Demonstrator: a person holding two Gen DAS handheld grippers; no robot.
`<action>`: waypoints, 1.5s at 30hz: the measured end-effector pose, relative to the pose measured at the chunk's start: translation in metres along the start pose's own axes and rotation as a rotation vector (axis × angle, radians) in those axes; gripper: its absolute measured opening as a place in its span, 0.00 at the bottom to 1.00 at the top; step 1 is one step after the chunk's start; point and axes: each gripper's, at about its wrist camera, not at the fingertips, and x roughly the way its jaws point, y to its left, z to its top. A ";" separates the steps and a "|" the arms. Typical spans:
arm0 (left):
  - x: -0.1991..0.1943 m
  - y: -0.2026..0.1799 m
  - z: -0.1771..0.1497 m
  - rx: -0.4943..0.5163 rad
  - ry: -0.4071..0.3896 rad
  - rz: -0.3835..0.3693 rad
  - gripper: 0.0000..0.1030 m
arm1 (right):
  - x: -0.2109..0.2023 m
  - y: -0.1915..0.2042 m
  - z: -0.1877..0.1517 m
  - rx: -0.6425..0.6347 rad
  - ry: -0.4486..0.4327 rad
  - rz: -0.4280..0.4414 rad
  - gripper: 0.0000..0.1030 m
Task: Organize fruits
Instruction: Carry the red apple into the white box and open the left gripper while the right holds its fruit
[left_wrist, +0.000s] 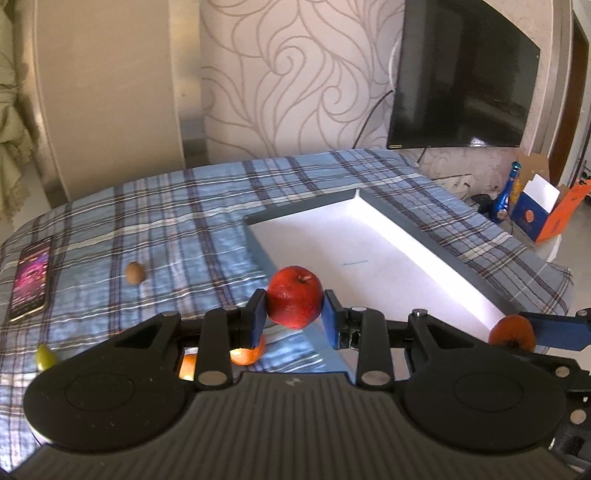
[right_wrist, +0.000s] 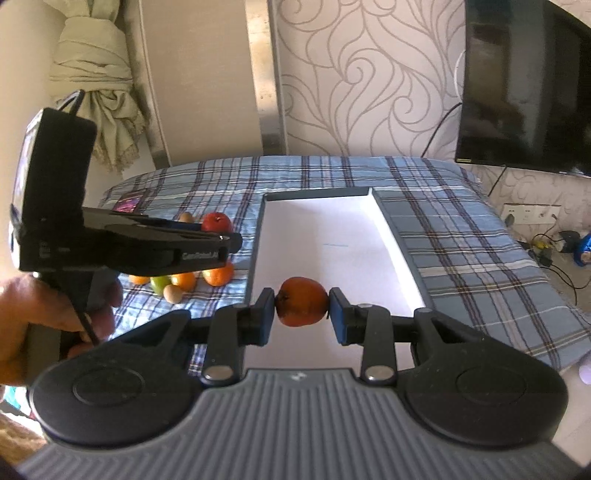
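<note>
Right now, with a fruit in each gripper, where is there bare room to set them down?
The white floor of the box is bare from wall to wall. Plaid cloth lies free between the phone, the kiwi and the box. It is crowded left of the box, where oranges and other fruit cluster.

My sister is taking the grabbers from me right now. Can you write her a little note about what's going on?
Left gripper: shut on the red apple, held near the box's left edge.
Right gripper: shut on the orange fruit, held over the near end of the box.
The box shows no fruit lying inside yet.
Still on the plaid cloth left of the box: oranges, a green fruit, a brown fruit, another brown one.
Probably next: set both held fruits in the box, then fetch the rest.
</note>
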 end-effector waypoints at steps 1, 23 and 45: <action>0.002 -0.003 0.001 0.000 0.003 -0.006 0.36 | -0.001 -0.002 0.000 0.003 -0.001 -0.007 0.34; 0.082 -0.051 0.022 0.008 0.062 -0.051 0.36 | -0.015 -0.034 -0.003 0.014 -0.003 -0.111 0.34; 0.114 -0.056 0.035 0.000 0.074 -0.009 0.53 | -0.006 -0.040 0.002 -0.008 0.017 -0.097 0.34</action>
